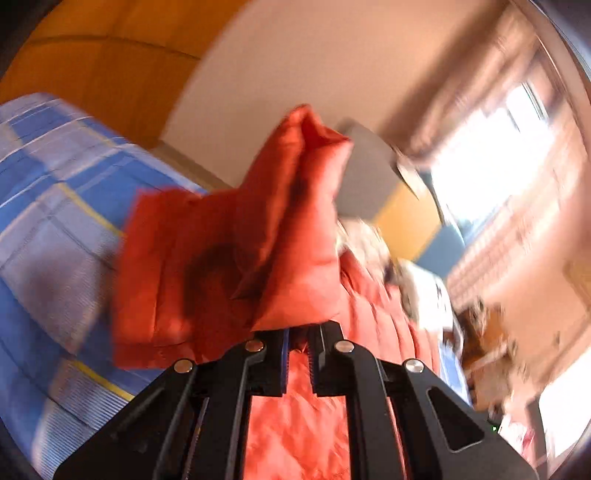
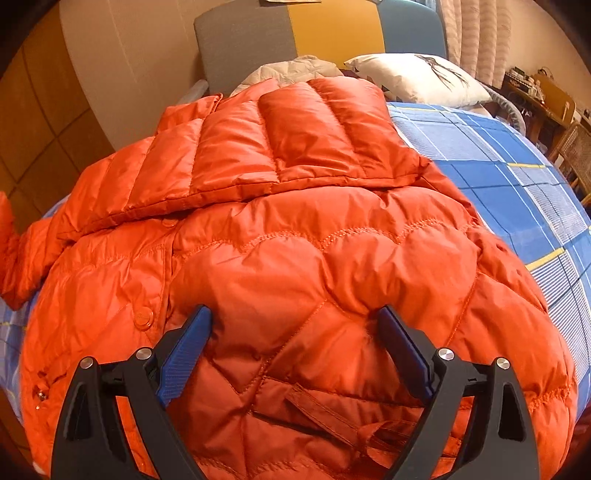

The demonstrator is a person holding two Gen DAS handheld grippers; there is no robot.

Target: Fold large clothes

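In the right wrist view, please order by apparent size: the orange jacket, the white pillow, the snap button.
1. orange jacket, it fills most of the view, though it is nearest the camera.
2. white pillow, farther away, so its true size is unsure.
3. snap button, clearly smallest.

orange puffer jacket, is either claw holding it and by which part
The left claw is shut on a lifted fold of the orange quilted puffer jacket, likely a sleeve. The right claw is open.

Blue plaid bedsheet [image 2: 498, 177], white pillow [image 2: 417, 79], grey-yellow-blue headboard [image 2: 295, 33], beige curtain [image 2: 476, 33], wooden chair [image 2: 576, 147] far right.
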